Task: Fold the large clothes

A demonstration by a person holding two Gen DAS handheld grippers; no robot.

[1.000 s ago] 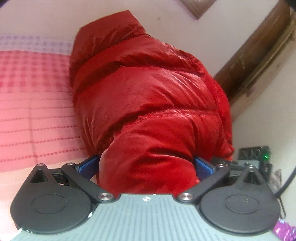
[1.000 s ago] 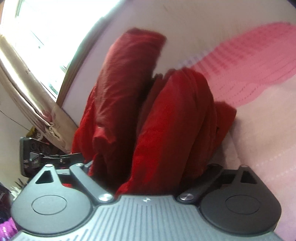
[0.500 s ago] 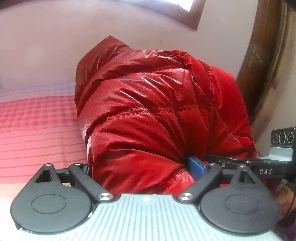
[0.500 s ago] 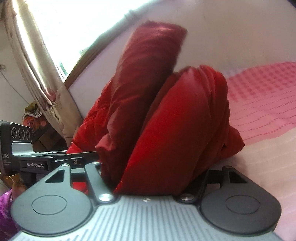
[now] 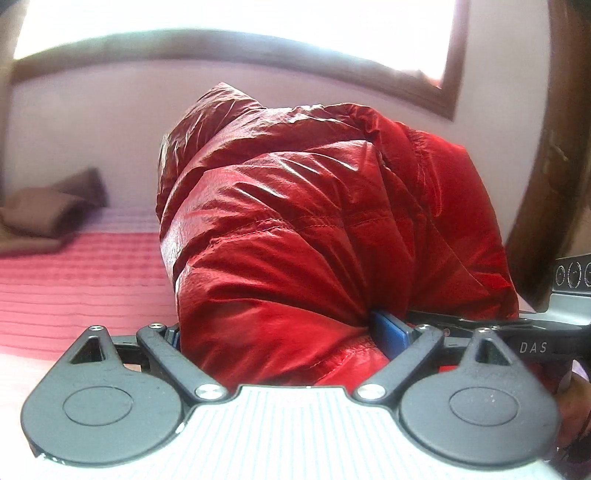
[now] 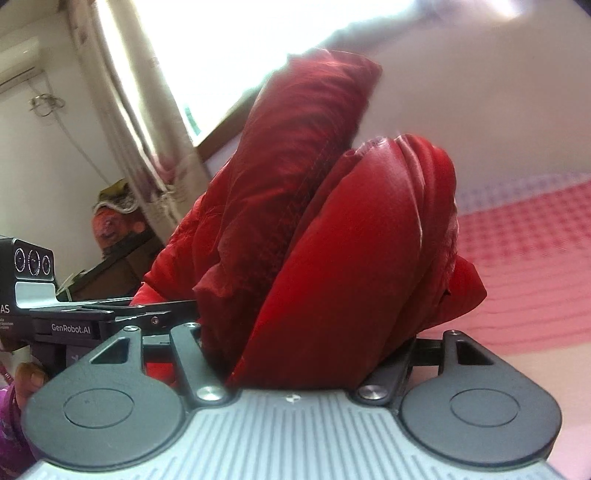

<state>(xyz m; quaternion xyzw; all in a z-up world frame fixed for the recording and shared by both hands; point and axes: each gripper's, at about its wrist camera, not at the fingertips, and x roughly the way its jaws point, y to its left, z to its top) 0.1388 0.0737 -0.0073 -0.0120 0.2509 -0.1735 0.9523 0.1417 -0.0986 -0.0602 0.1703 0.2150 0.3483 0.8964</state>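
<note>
A thick bundle of shiny red puffer jacket [image 5: 314, 229] fills the middle of the left wrist view. My left gripper [image 5: 288, 332] is shut on its lower end, and one blue pad [image 5: 391, 334] presses into the fabric. In the right wrist view the same jacket [image 6: 351, 258] stands as two fat folds, with my right gripper [image 6: 306, 347] shut on the nearer fold; its fingertips are buried in the cloth. Both grippers hold the bundle side by side, raised off the pink bedspread [image 5: 74, 284].
A folded brown cloth [image 5: 48, 218] lies at the far left of the bed. Behind the jacket are a pale wall, a bright window [image 5: 221, 22] and a wooden frame [image 5: 546, 166]. A curtain [image 6: 147, 147] and clutter stand left of the right gripper.
Both grippers have closed tighter on the jacket and lifted it off the bed. Both views have tilted up, bringing the window into sight.
</note>
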